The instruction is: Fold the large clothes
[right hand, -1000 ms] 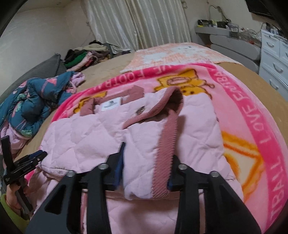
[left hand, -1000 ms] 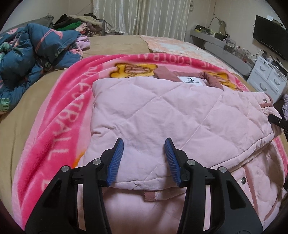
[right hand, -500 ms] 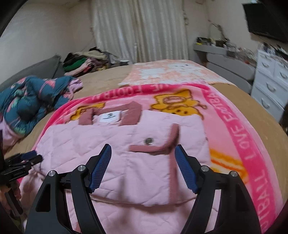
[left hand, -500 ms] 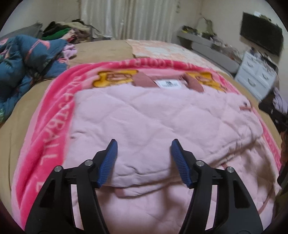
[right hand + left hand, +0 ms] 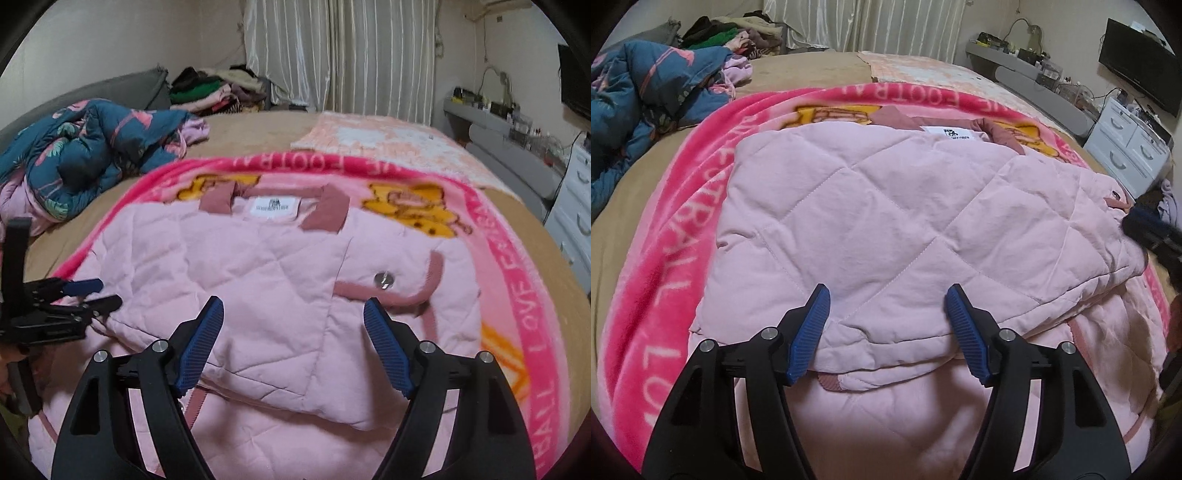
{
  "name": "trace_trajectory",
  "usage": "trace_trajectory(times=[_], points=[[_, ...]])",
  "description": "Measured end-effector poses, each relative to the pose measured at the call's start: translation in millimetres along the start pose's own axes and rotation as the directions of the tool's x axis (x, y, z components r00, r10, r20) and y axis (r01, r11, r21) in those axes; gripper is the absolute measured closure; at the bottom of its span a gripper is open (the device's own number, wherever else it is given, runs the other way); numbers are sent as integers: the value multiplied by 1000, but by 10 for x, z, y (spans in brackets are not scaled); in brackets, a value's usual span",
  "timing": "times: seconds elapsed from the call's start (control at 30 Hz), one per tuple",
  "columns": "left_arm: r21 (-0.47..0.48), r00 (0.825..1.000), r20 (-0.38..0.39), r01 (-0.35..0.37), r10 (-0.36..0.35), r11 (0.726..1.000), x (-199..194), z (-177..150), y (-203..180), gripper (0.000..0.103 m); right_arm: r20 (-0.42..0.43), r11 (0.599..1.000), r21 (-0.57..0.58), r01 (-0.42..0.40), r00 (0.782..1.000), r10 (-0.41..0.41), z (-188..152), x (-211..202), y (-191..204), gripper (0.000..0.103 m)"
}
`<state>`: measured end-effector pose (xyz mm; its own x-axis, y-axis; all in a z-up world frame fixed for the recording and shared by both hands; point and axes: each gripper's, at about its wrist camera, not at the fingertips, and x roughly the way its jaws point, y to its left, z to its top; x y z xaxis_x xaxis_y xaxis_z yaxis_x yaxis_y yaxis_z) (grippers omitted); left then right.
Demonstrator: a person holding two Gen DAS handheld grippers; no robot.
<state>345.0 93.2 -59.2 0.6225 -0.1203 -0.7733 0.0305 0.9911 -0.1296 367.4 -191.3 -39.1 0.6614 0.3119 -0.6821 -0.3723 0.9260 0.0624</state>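
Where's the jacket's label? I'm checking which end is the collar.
In the right wrist view, the label sits at the jacket's far edge, between the two collar flaps.

bed (image 5: 258, 129) | pink blanket (image 5: 517, 295), blue quilt (image 5: 92, 155), clothes pile (image 5: 214, 92)

left gripper (image 5: 886, 325) jaws opening, right gripper (image 5: 295, 345) jaws opening

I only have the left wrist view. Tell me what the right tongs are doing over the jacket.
Observer: The right tongs are opening above the pink jacket; the pads grip nothing.
Operator: Report what lies just past them.
Observer: A shiny metal snap faces up on the folded-over front panel, beside a dusty-rose trim strip.
Operator: Check my left tongs from that side.
Observer: The left tongs are opening at the jacket's left edge, pinching no fabric.
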Motion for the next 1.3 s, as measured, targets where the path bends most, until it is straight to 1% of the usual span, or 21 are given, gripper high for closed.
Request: trace_trajectory(times=[0.13,0.27,0.5,0.6,0.67,0.97,1.13,1.2,1.3], points=[[4,1000,1,-3,3,1000,0,1,3,45,-76,1000,26,8,997,-6,-110,208,-49,26],[3,1000,1,-2,2,1000,-4,2,3,45,-98,998,62,1,995,5,-173,273,-102,26],[-1,1000,-1,14,-14,1000,-5,18,7,45,-100,996,86,-4,995,12,-244,328,-128,26],[-6,1000,-1,18,-18,1000,-14,18,8,45,-90,993,116,-36,995,47,-241,295,-177,25],[-5,1000,-1,17,-17,1000,-13,17,12,45,-87,992,121,-44,995,54,-233,267,-181,24],[-25,999,-1,34,-34,999,-27,18,41,45,-82,991,120,-54,995,64,-216,198,-118,9],[-31,999,1,39,-39,999,-72,37,45,43,-80,991,120,-56,995,66,-203,164,-107,6],[-33,999,1,41,-41,999,-91,44,41,39,-80,991,120,-54,995,64,-198,140,-99,5],[-29,999,0,38,-38,999,-90,47,46,38,-79,991,121,-55,995,65,-198,138,-100,5]])
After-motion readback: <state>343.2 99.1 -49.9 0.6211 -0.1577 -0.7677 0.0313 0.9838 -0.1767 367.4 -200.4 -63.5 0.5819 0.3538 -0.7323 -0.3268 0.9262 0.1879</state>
